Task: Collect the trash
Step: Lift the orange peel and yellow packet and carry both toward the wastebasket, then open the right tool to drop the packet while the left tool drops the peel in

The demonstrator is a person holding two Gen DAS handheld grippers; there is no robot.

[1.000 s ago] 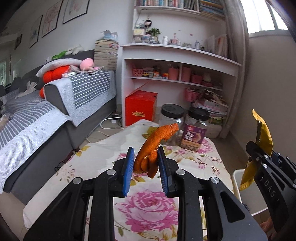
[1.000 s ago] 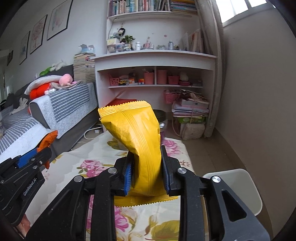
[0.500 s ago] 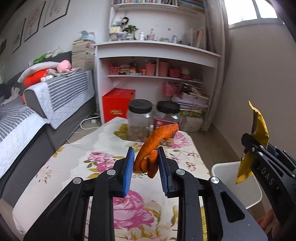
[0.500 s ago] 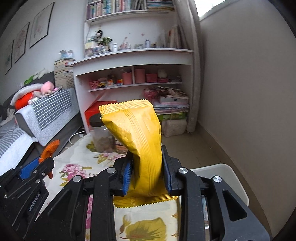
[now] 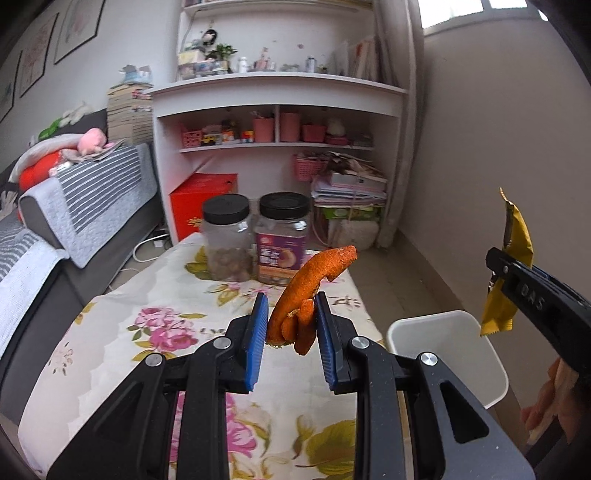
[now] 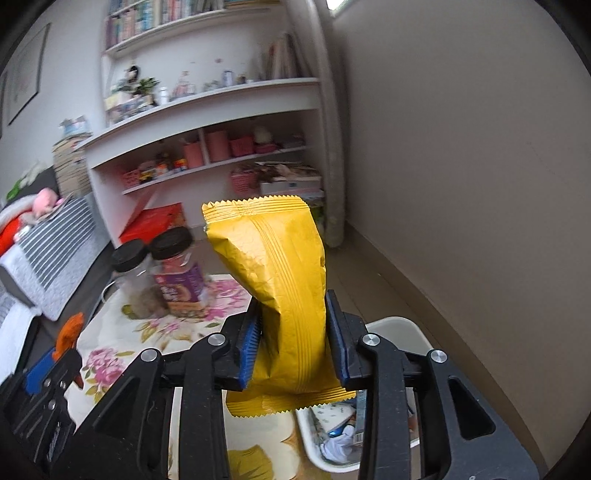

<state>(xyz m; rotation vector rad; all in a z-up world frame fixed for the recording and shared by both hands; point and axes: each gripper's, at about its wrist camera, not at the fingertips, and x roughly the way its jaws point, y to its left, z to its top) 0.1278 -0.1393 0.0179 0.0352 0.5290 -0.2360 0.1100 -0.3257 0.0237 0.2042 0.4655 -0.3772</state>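
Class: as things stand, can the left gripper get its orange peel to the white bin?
Probably yes. The left gripper holds the peel above the table; the bin stands open just beside, nothing between. The right gripper hovers nearby.

Soft daylight is admitted through a window at the upper right, blown out to white. The room is evenly lit; only faint shadows are cast. Strong fisheye bending and dark vignetting are seen at the edges. The jars are smeared by motion blur in the right wrist view.
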